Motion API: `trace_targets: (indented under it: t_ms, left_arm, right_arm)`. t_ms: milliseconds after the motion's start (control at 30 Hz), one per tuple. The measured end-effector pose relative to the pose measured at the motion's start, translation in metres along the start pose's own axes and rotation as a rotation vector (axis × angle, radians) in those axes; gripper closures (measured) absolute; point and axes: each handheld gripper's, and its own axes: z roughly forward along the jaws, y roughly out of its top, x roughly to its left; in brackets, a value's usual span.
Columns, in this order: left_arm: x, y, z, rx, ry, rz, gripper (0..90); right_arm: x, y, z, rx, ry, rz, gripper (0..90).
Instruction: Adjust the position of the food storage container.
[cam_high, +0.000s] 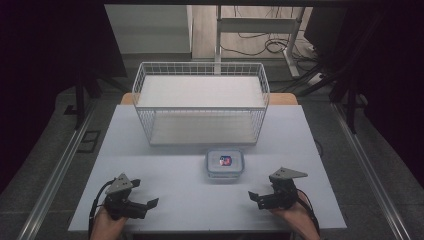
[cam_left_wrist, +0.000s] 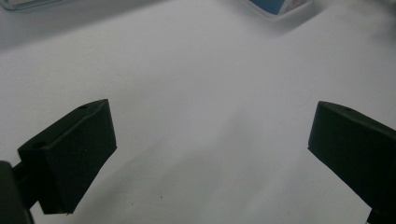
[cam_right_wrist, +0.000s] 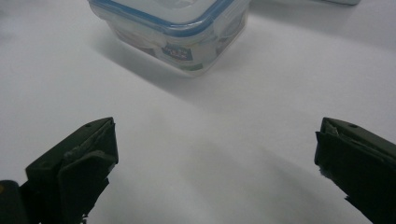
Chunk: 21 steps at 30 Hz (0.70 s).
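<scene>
1 box (cam_high: 224, 164) with a blue-rimmed clear lid sits on the table (cam_high: 165, 150), just in front of the wire basket (cam_high: 201, 102) and well apart from both grippers. Nearer the person, the right gripper (cam_high: 256, 197) rests low over the table with its jaws spread wide and nothing between them, the box ahead of it. The left gripper (cam_high: 150, 205) is likewise spread and empty, with the box far off.

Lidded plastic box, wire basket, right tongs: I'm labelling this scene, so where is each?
Lidded plastic box (cam_high: 224, 164): high view, middle of its lid.
Wire basket (cam_high: 201, 125): high view, front wire wall.
Right tongs (cam_high: 255, 199): high view, midway between the open jaws' tips.
</scene>
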Motion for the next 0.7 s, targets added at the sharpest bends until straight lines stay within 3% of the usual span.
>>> trace_targets:
  t_ms: [200,367,500,533,700]
  left_arm:
    - [-0.002,0.002,0.0,-0.006,0.013,0.0,1.4]
    - [-0.006,0.013,0.007,0.012,0.013,0.02,1.5]
    - [-0.005,0.026,0.016,0.01,-0.014,0.038,4.0]
    - [-0.005,0.03,0.019,0.016,-0.019,0.043,4.0]
    - [-0.007,0.049,0.033,0.036,-0.021,0.076,25.2]
  right_arm:
    - [0.0,0.012,-0.001,0.017,0.011,0.033,2.2]
    - [-0.004,0.021,-0.002,-0.011,-0.013,0.053,11.5]
    - [-0.009,0.03,0.0,-0.023,-0.019,0.06,25.9]
    - [-0.009,0.03,0.0,-0.023,-0.019,0.06,25.9]
    - [-0.011,0.041,0.008,-0.018,-0.019,0.022,45.7]
